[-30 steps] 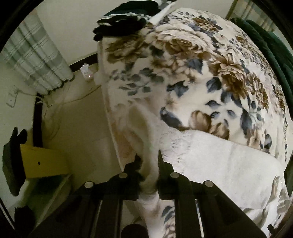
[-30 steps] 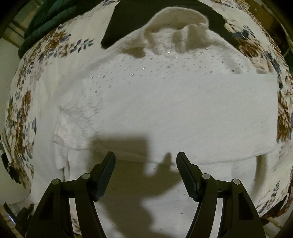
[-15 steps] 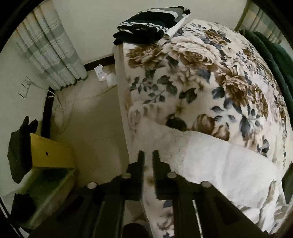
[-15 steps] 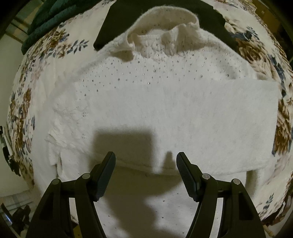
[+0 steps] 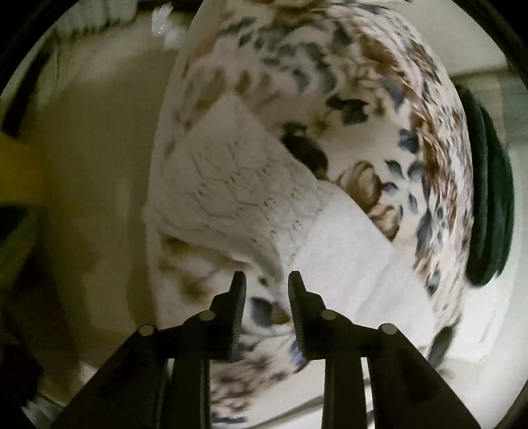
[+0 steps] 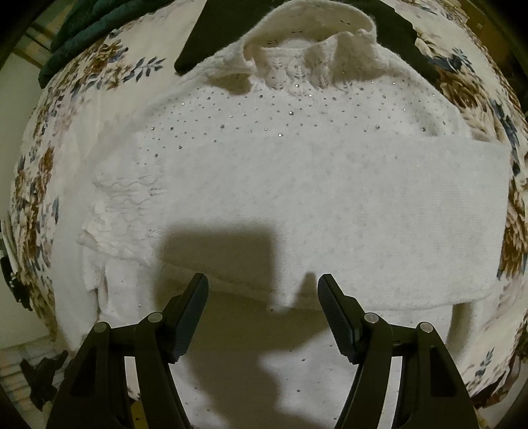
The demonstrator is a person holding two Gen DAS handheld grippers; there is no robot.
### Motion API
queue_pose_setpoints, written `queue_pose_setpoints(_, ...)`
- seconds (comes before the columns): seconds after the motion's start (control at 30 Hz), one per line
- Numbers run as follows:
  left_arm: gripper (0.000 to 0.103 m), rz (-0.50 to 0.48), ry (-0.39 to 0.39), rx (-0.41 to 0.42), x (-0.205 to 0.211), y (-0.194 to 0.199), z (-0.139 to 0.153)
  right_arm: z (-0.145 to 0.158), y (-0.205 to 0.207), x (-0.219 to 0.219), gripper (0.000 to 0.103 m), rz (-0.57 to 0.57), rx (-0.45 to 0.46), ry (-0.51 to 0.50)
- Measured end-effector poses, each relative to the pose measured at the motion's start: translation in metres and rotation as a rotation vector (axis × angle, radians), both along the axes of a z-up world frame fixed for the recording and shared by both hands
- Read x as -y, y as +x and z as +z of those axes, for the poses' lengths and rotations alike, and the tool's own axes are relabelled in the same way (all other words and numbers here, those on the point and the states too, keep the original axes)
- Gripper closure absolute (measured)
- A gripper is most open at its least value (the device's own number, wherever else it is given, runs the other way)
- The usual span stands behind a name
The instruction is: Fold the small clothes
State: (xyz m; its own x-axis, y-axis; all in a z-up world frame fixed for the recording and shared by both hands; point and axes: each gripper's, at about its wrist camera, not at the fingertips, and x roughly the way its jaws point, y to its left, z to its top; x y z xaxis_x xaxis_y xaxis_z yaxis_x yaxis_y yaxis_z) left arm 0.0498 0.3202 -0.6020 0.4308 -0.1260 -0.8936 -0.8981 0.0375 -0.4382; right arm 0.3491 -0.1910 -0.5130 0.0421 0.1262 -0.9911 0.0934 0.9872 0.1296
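Note:
A white knitted sweater [image 6: 297, 184] with small rhinestones and a lace collar lies flat on a floral bedspread [image 6: 36, 171], one sleeve folded across its body. My right gripper [image 6: 263, 283] hovers open and empty just above the sweater's lower half. In the left wrist view the sweater's lace cuff [image 5: 231, 184] lies at the bed's edge. My left gripper [image 5: 266, 280] is partly open and empty, just short of that cuff, over the bedspread [image 5: 346, 82].
A dark garment [image 6: 227, 26] lies under the sweater's collar. Dark green folded fabric [image 5: 488, 204] sits at the far side of the bed, also in the right wrist view [image 6: 85, 29]. The bed's edge drops to a pale floor [image 5: 99, 165] on the left.
My left gripper let go of the sleeve cuff, opened a little and swung around; the cuff now lies on the bed. My right gripper stayed open and drifted slightly back.

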Motion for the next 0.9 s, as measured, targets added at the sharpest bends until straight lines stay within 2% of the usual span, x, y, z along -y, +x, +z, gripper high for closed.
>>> queue_pose_setpoints(0.1, 0.079, 0.072, -0.034, 0.038, -0.005, 0.005, -0.012, -0.004, 0.002, -0.001, 0.032, -0.018, -0.014, -0.009)
queue_pose_setpoints(0.2, 0.079, 0.116, -0.034, 0.025, -0.011, 0.011, -0.017, -0.006, 0.003, -0.005, 0.032, -0.023, -0.016, -0.015)
queue_pose_setpoints(0.3, 0.083, 0.135, 0.023, 0.001, -0.010, 0.017, -0.011, -0.007, 0.005, -0.011, 0.032, -0.015, -0.011, -0.022)
queue_pose_setpoints(0.33, 0.094, 0.124, 0.064, -0.031, -0.008, 0.021, -0.005, -0.008, 0.006, -0.012, 0.032, -0.016, -0.010, -0.020)
queue_pose_setpoints(0.47, 0.098, 0.085, 0.161, -0.080, -0.007, 0.032, 0.009, -0.006, 0.007, -0.007, 0.032, -0.033, -0.010, -0.003)
queue_pose_setpoints(0.57, 0.098, 0.025, 0.253, -0.105, -0.007, 0.046, 0.029, -0.002, 0.009, 0.003, 0.032, -0.048, -0.001, 0.008)
queue_pose_setpoints(0.67, 0.098, -0.081, 0.377, -0.120, -0.002, 0.070, 0.061, 0.003, 0.011, 0.025, 0.032, -0.075, 0.010, 0.021)
queue_pose_setpoints(0.8, 0.098, -0.233, 0.521, -0.117, 0.014, 0.117, 0.106, 0.007, 0.012, 0.057, 0.032, -0.120, 0.020, 0.036)
queue_pose_setpoints(0.9, 0.098, -0.325, 0.593, -0.092, 0.029, 0.151, 0.139, 0.010, 0.012, 0.087, 0.032, -0.155, 0.028, 0.047)
